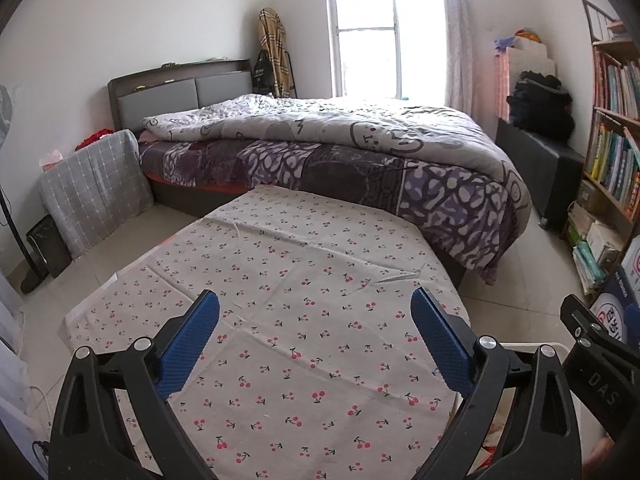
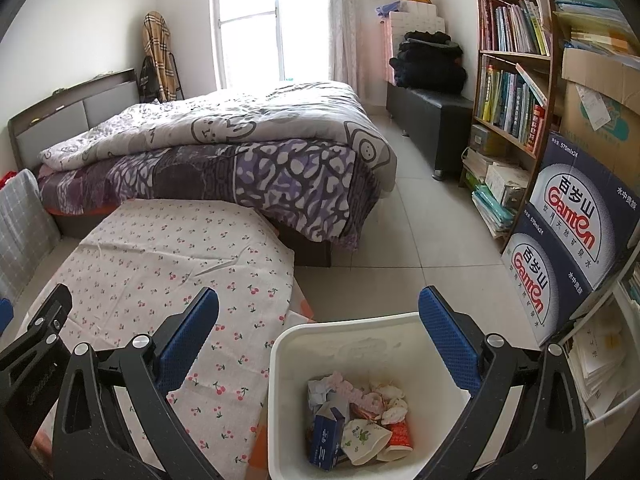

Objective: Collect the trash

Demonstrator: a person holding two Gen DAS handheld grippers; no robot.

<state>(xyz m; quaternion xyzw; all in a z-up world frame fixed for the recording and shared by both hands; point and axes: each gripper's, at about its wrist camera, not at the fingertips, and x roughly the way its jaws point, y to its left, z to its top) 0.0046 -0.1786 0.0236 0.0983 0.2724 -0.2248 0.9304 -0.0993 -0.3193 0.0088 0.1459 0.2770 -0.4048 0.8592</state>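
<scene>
Left tongs [image 1: 316, 344] spread wide over cherry-print cloth [image 1: 296, 280], right tongs [image 2: 320, 344] spread empty above white bin [image 2: 288, 360] of trash [image 2: 360, 416]

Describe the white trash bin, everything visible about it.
The white trash bin looks like plastic, roughly square with rounded corners, open-topped and upright on the floor beside the cherry-print cloth. It is partly filled: crumpled paper, a blue carton, a crushed paper cup. The right claw hangs open above it, not touching.
</scene>
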